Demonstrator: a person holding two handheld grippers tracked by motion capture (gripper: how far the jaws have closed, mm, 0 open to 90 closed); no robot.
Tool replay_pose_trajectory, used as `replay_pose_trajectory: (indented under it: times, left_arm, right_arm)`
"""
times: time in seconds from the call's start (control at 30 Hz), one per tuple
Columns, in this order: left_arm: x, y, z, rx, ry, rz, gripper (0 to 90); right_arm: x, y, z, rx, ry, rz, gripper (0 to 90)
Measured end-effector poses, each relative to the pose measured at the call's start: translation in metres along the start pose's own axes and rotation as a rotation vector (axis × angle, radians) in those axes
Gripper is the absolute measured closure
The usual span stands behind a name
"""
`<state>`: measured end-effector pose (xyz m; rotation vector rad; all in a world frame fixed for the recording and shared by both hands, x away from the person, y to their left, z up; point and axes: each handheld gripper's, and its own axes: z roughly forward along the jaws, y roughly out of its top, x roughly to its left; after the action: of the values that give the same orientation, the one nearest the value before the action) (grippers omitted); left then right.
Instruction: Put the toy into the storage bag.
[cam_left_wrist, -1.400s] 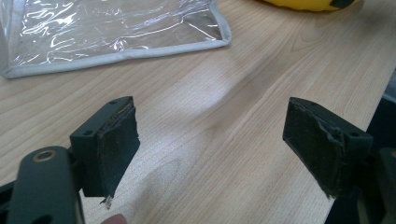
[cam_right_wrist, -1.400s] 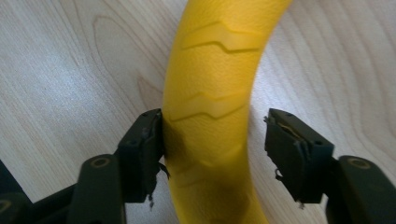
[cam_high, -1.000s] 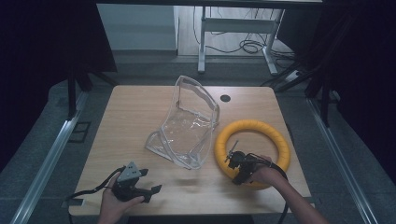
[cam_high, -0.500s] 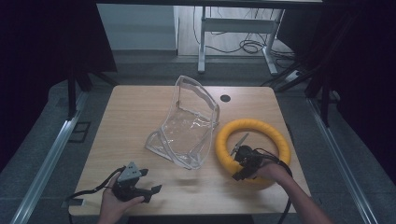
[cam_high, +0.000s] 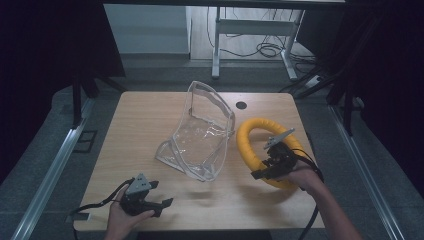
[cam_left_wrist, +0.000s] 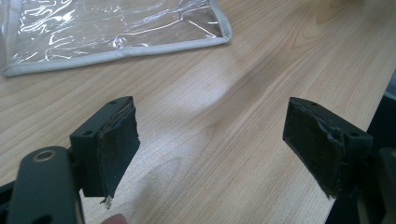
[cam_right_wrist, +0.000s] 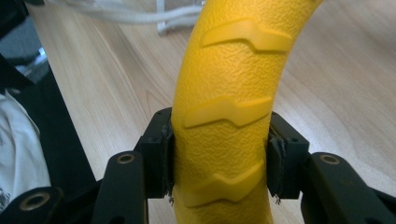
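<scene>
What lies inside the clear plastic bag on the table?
Through the clear plastic bag you see its own creased walls, grey edging and the wooden table beneath; nothing shows inside it. The yellow ring sits outside, held by the right tool.

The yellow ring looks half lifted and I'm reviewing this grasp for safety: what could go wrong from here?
1. The right gripper clamps the yellow ring at one spot on its near side, so the far side may sag or swing as it rises.
2. The clear bag stands right beside the ring; a swinging ring could knock it over.
3. The left gripper is open over bare table, not steadying the bag.
</scene>
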<state>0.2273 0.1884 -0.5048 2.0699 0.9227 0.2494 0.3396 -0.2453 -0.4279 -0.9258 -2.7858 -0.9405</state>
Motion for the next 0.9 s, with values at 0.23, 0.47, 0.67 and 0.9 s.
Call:
replay_pose_trajectory:
  times: [0.23, 0.47, 0.67, 0.9]
  left_arm:
    - [0.000, 0.000, 0.001, 0.003, 0.001, 0.001, 18.0]
    - [0.000, 0.000, 0.000, -0.001, 0.000, 0.000, 18.0]
    - [0.000, 0.000, 0.000, 0.001, 0.002, 0.002, 18.0]
    - [0.001, 0.000, 0.000, 0.001, 0.003, 0.006, 18.0]
  right_arm:
    - [-0.003, 0.000, -0.012, -0.074, -0.007, 0.014, 51.4]
    - [-0.003, 0.000, -0.033, -0.200, -0.028, 0.026, 51.5]
    - [-0.003, 0.001, -0.051, -0.311, -0.053, 0.038, 51.5]
    - [0.000, 0.006, -0.067, -0.424, -0.067, 0.025, 51.4]
